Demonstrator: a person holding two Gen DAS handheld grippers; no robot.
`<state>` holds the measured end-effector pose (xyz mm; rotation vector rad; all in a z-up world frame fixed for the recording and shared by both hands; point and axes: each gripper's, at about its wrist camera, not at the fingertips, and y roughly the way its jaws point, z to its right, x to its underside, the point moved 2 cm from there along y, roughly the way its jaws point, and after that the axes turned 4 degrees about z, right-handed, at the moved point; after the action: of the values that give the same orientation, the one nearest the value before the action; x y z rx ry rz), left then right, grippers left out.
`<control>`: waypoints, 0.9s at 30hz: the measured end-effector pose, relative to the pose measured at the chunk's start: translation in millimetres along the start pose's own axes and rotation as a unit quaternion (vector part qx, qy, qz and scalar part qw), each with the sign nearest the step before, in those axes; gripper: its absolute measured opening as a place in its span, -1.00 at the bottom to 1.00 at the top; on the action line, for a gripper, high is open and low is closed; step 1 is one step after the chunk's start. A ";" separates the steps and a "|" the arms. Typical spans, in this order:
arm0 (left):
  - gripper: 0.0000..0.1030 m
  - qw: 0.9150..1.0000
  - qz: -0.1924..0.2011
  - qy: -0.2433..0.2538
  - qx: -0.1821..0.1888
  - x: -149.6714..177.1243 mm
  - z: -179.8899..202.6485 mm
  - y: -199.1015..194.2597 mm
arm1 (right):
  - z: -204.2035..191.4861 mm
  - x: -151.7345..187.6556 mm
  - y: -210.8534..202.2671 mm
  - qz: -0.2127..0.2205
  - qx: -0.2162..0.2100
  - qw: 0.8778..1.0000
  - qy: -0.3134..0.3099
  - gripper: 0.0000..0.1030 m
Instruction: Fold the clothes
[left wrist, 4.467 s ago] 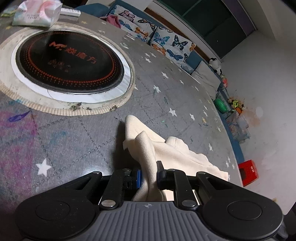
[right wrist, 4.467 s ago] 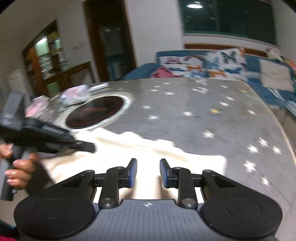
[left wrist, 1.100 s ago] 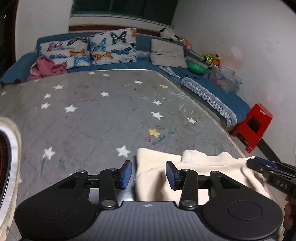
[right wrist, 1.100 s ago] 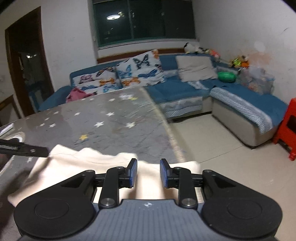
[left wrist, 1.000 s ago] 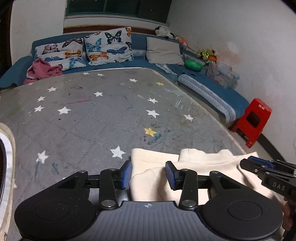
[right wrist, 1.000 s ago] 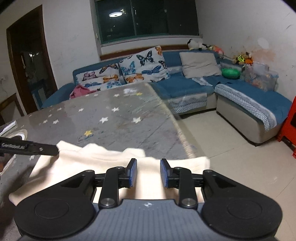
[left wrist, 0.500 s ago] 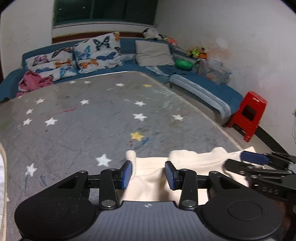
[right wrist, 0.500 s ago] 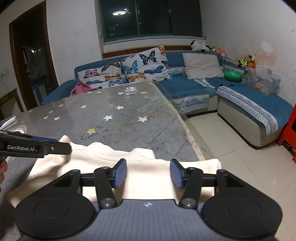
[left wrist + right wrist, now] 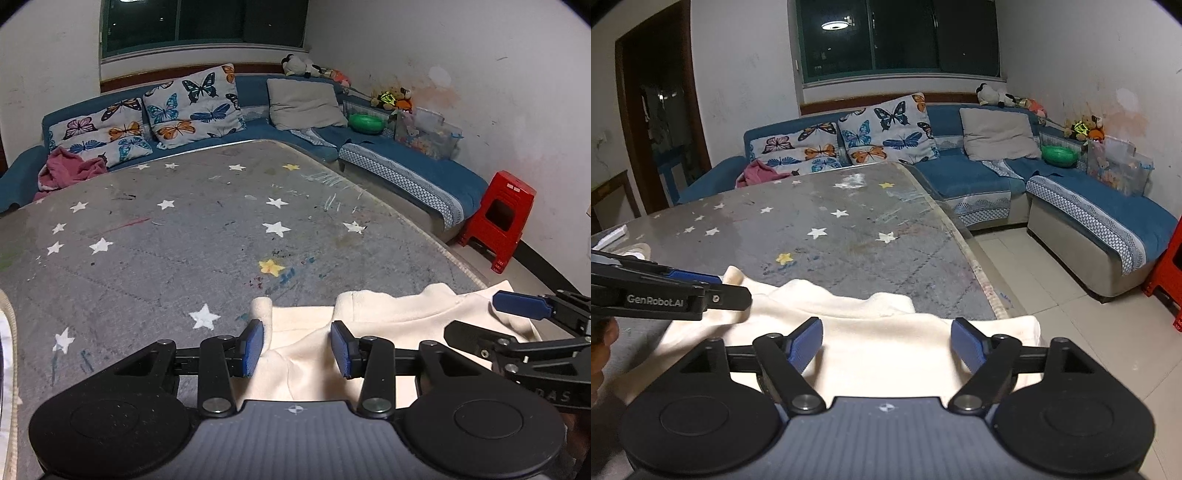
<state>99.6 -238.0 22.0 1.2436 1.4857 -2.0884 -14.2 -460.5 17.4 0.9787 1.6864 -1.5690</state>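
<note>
Garment (image 9: 373,332): cream top is lying flat at the near corner of the bench (image 9: 177,236), with one edge hanging past the bench's right side.
Left gripper (image 9: 297,347): your fingers are standing apart, straddling the cloth near its collar and gripping nothing.
Right gripper (image 9: 888,341): your fingers are spread wide over the overhanging part, also holding nothing.
Risk: you are leaving that overhang unsupported, so its weight may be dragging the top off the bench.
Risk: you are closing on thick fleece, so you may be pinching one layer only.

Garment (image 9: 369,325) on table (image 9: 184,229), sofa (image 9: 406,170) behind
</note>
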 end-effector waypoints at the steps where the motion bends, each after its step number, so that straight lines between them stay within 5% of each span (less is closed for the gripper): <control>1: -0.15 1.000 0.001 0.002 0.000 1.1 0.2 -3.0 | -0.6 1.0 -4.0 0.002 -0.003 1.000 0.002 0.63; 27: -0.13 1.000 0.011 0.017 -0.020 49.9 3.8 -60.1 | -1.7 52.5 -85.7 0.023 -0.037 0.999 0.013 0.69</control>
<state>29.1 -204.2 21.0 1.2817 1.5124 -2.0232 -114.5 -454.8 18.5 0.9981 1.7155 -1.4600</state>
